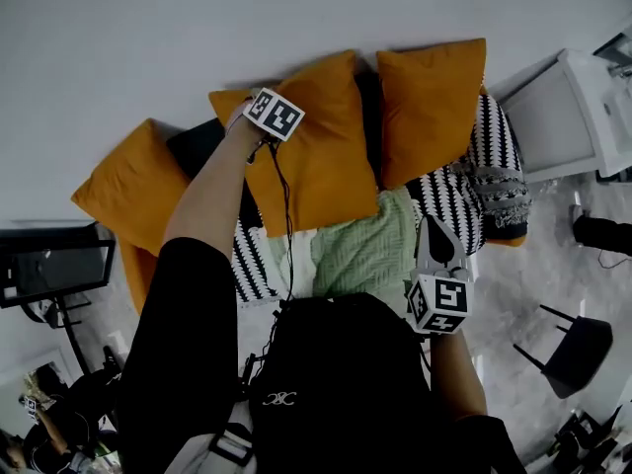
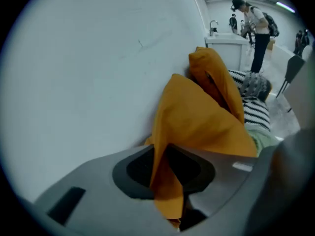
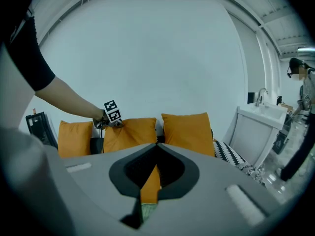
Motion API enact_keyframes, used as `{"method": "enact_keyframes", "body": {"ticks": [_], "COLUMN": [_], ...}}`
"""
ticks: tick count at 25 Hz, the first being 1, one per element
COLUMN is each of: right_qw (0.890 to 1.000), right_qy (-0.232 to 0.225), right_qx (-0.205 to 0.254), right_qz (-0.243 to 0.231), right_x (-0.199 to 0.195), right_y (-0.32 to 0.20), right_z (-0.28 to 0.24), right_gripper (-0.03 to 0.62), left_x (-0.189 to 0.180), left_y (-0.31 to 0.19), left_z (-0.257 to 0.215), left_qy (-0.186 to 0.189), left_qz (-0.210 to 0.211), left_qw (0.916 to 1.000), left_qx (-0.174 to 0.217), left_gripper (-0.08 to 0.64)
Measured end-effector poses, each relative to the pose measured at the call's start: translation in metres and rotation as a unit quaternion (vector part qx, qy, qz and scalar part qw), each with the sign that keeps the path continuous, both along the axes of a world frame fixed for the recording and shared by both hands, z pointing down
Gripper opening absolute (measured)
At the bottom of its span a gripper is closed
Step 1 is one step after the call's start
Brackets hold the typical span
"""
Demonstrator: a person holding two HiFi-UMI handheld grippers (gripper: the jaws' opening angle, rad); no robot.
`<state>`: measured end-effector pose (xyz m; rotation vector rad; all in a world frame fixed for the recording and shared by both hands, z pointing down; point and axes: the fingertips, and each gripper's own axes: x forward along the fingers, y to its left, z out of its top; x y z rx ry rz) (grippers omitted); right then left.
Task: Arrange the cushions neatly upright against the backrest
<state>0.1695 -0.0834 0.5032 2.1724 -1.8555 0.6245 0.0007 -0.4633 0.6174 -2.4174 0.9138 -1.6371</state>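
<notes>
past the person's black garment in the head view, the right gripper hangs over the green cloth; three orange cushions line the wall, the left cushion tilted. left gripper view: the left gripper pinches the middle cushion by its corner. right gripper view: jaws together, empty; the right cushion stands upright. only straightening seems left.

Head view looks steeply down; all views share the middle orange cushion.

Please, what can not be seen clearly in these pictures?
Head view: front of the black-and-white striped sofa cover, hidden by the person's black-clad body.
Left gripper view: bottom of the middle orange fabric cushion, behind the left claw.
Left gripper view: distant person, too small for detail.
</notes>
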Motion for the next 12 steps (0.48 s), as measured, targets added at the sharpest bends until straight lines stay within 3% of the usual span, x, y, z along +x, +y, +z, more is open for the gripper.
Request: {"method": "enact_keyframes", "body": {"ticks": [2,5,7,9,12], "right_qw": [1.0,1.0,1.0,0.999,0.998], "right_qy": [0.003,0.004,0.005,0.005,0.0], "right_qx": [-0.001,-0.002,0.002,0.009,0.024], "right_qz": [-0.006,-0.019,-0.03,-0.042,-0.061], "right_x": [0.0,-0.004,-0.011,-0.022,-0.043], "right_y": [-0.002,-0.008,-0.016,-0.026,-0.043], "right_z": [-0.001,-0.001,-0.002,-0.006,-0.015], "right_gripper": [0.008,0.009,0.009,0.008,0.009], "left_x": [-0.015,-0.033,-0.042,-0.048,-0.058], "left_y": [-0.01,-0.008,-0.004,0.008,0.043], "left_z": [0.001,-0.01,-0.026,-0.047,-0.08], "left_qy": [-0.001,0.031,0.057,0.102,0.206], "left_qz": [-0.02,-0.034,-0.037,-0.049,-0.098], "left_qw": [0.9987,0.9948,0.9902,0.9848,0.9669], "left_qx": [0.048,0.091,0.122,0.132,0.115], "left_gripper": [0.14,0.237,0.252,0.22,0.074]}}
